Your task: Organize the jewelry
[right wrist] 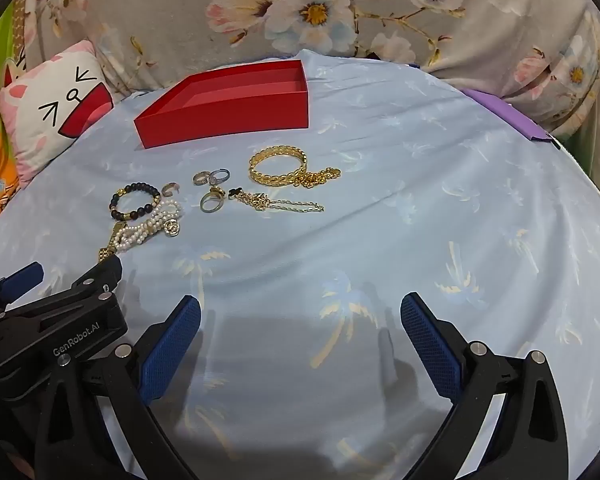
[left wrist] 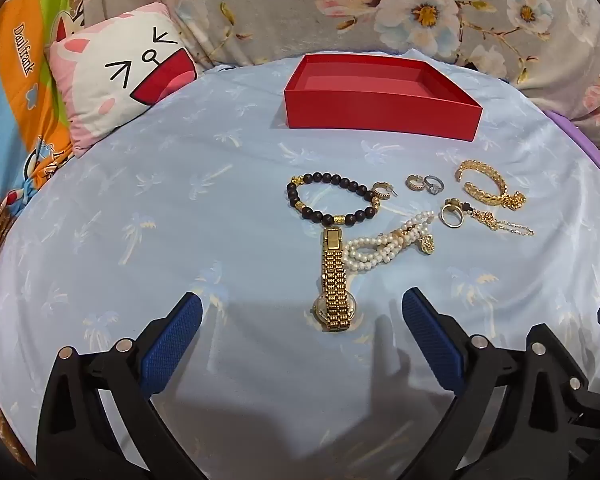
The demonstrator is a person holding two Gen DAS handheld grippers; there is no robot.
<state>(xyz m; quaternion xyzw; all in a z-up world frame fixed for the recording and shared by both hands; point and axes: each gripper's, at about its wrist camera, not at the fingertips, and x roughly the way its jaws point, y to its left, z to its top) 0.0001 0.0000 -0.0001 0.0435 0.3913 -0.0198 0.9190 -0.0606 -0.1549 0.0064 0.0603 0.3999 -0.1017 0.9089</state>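
An empty red box (left wrist: 380, 116) (right wrist: 228, 116) stands at the far side of a light-blue cloth. In front of it lies the jewelry: a dark bead bracelet (left wrist: 332, 200) (right wrist: 135, 201), a gold watch (left wrist: 334, 276), a pearl strand (left wrist: 384, 246) (right wrist: 150, 224), several rings (left wrist: 424, 183) (right wrist: 212, 178), a gold bangle (left wrist: 486, 186) (right wrist: 278, 166) and thin gold chains (left wrist: 500, 222) (right wrist: 284, 202). My left gripper (left wrist: 302, 308) is open, empty, just short of the watch. My right gripper (right wrist: 300, 308) is open over bare cloth, with the jewelry ahead to the left.
A cartoon pillow (left wrist: 116, 76) (right wrist: 48, 116) lies at the back left, and a flowered blanket (left wrist: 420, 4) (right wrist: 340, 12) runs along the back. A purple flat object (right wrist: 508, 116) sits at the cloth's right rim. The left gripper's body (right wrist: 48, 320) shows in the right wrist view.
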